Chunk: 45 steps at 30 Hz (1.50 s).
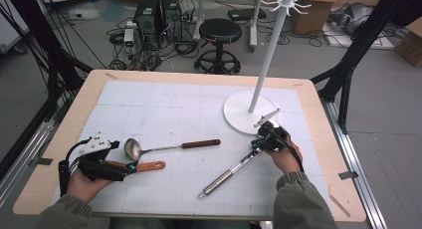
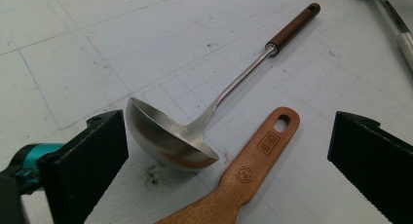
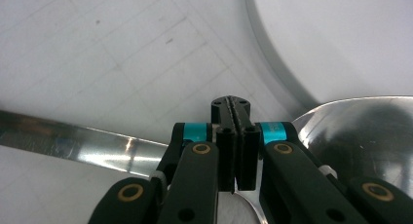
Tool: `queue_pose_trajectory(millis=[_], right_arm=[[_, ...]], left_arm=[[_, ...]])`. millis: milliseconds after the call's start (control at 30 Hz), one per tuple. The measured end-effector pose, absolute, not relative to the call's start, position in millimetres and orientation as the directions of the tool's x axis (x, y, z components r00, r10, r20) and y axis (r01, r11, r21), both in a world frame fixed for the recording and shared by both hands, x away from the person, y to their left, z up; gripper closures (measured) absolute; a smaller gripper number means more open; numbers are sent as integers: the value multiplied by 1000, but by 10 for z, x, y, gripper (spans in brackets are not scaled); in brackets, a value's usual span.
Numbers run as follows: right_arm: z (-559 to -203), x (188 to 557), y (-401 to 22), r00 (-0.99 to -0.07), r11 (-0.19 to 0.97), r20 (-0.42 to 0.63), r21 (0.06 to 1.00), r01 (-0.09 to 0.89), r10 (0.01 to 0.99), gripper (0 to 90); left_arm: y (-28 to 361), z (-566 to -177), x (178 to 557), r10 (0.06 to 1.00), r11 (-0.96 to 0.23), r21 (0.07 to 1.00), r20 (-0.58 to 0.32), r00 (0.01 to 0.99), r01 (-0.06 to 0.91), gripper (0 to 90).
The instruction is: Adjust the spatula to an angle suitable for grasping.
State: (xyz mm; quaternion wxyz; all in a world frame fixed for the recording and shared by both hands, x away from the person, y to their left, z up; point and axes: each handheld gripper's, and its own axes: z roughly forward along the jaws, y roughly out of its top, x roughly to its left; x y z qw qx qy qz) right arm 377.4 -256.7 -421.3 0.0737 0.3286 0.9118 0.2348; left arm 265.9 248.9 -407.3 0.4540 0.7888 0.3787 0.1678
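Note:
My right gripper (image 1: 260,142) is shut on the thin neck of a long steel spoon (image 1: 229,175), beside the base of a white hook stand (image 1: 249,112). In the right gripper view the jaws (image 3: 233,109) meet over the spoon; its handle (image 3: 73,141) runs left and its bowl (image 3: 360,131) lies right. My left gripper (image 1: 130,167) stands open at the table's front left. Between its wide jaws (image 2: 229,136) lies the handle of a wooden spatula (image 2: 253,160), untouched. A steel ladle (image 2: 170,136) with a brown grip lies just beyond it.
The stand's pole (image 1: 268,55) rises to a ring of hooks (image 1: 286,0) at the back right. The ladle (image 1: 169,147) lies across the middle of the white gridded mat (image 1: 164,104). A stool (image 1: 219,32) and cables are on the floor behind the table.

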Motion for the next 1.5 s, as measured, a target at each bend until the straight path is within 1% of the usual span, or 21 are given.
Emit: queue_pose_trajectory(millis=[667, 700, 833, 900, 967, 1000, 1033, 1067, 1100, 1167, 1200, 1233, 1267, 1300, 1333, 1500], right_arm=[[-4213, 3351, -2893, -785, 675, 37, 486, 555, 619, 898], [-4192, 3313, -2885, -802, 677, 37, 514, 526, 596, 898], [-4129, 3224, -2785, -849, 695, 50, 550, 463, 526, 898], [-4104, 3171, -2718, -877, 702, 64, 574, 422, 476, 898], [-4089, 3102, -2637, -899, 715, 67, 582, 387, 433, 897], [-4089, 3102, -2637, -899, 715, 67, 582, 387, 433, 897], [-4085, 3042, -2563, -923, 728, 72, 593, 344, 377, 897], [-4085, 3042, -2563, -923, 728, 72, 593, 344, 377, 897], [-4083, 2981, -2497, -942, 735, 82, 604, 308, 327, 897], [-4084, 2931, -2438, -954, 737, 92, 615, 280, 285, 897], [-4084, 2931, -2438, -954, 737, 92, 615, 280, 285, 897], [-4090, 2886, -2377, -966, 742, 101, 623, 247, 237, 897], [-4090, 2886, -2377, -966, 742, 101, 623, 247, 237, 897], [-4100, 2854, -2316, -974, 752, 102, 621, 222, 203, 897], [-4108, 2848, -2289, -976, 756, 104, 618, 213, 190, 897], [-4164, 2841, -2192, -981, 769, 117, 609, 192, 152, 897]], left_arm=[[2481, -4072, 2656, 753, -302, 844, -73, 654, 442, 17], [2480, -4071, 2656, 753, -304, 844, -71, 654, 441, 17], [2480, -4071, 2656, 753, -304, 844, -71, 654, 442, 17], [2481, -4070, 2654, 754, -301, 845, -73, 653, 442, 17], [2484, -4072, 2654, 754, -305, 843, -71, 653, 444, 17], [2484, -4072, 2654, 754, -305, 843, -71, 653, 444, 17], [2484, -4073, 2655, 754, -305, 842, -71, 653, 444, 17], [2486, -4072, 2655, 754, -306, 842, -71, 653, 444, 17], [2487, -4071, 2655, 753, -305, 842, -72, 654, 444, 17], [2487, -4072, 2655, 754, -306, 842, -71, 653, 444, 17], [2487, -4072, 2655, 754, -306, 842, -71, 653, 444, 17], [2485, -4074, 2657, 754, -306, 841, -71, 653, 445, 17], [2485, -4074, 2657, 754, -306, 841, -71, 653, 445, 17], [2484, -4077, 2659, 755, -305, 841, -72, 652, 446, 17], [2487, -4080, 2661, 756, -305, 841, -72, 650, 448, 17], [2498, -4079, 2661, 758, -299, 843, -75, 648, 447, 17]])
